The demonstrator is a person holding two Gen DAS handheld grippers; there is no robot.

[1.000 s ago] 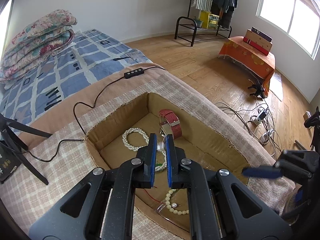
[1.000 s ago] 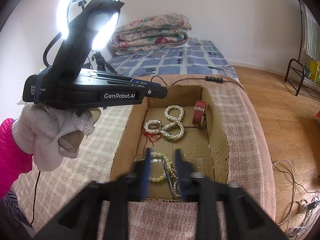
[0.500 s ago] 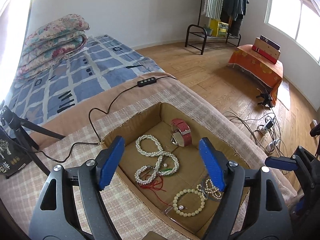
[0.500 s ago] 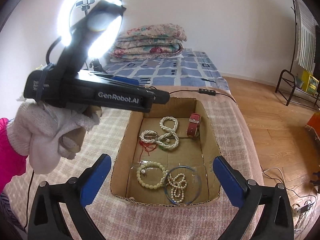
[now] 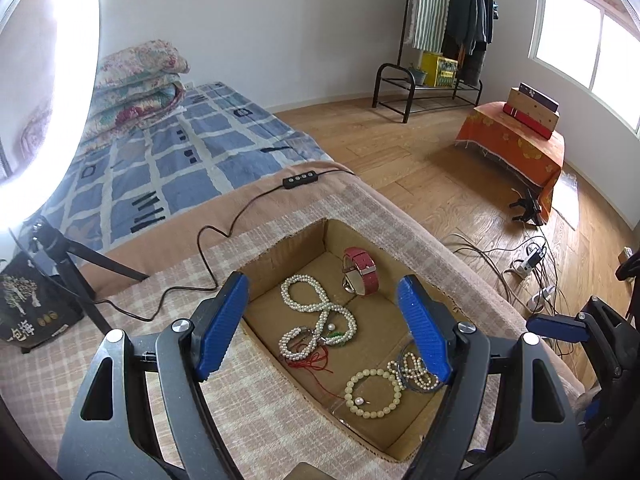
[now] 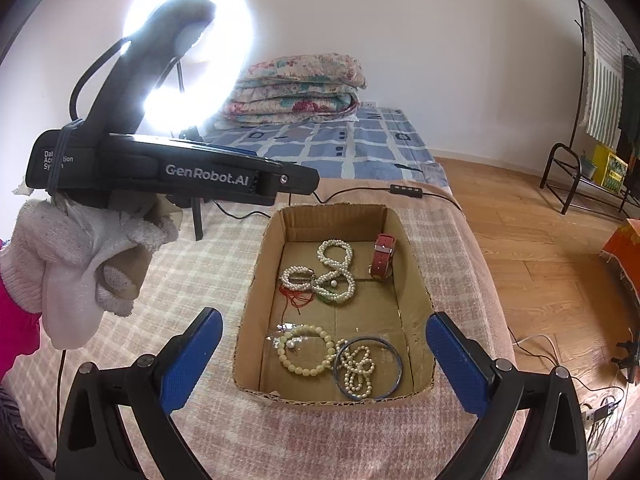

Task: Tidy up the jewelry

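Both tongs (image 5: 324, 320) (image 6: 324, 352) spread wide, empty, above cardboard box (image 6: 416, 280) rim.

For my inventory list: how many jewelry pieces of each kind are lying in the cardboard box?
Pearl strands: 3
Cream bead bracelet: 1
Blue bangle: 1
Red-strap watch: 1
Total: 6

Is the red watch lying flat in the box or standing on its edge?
On edge. The red watch stands on its side near the cardboard box far corner, strap curled in a loop.
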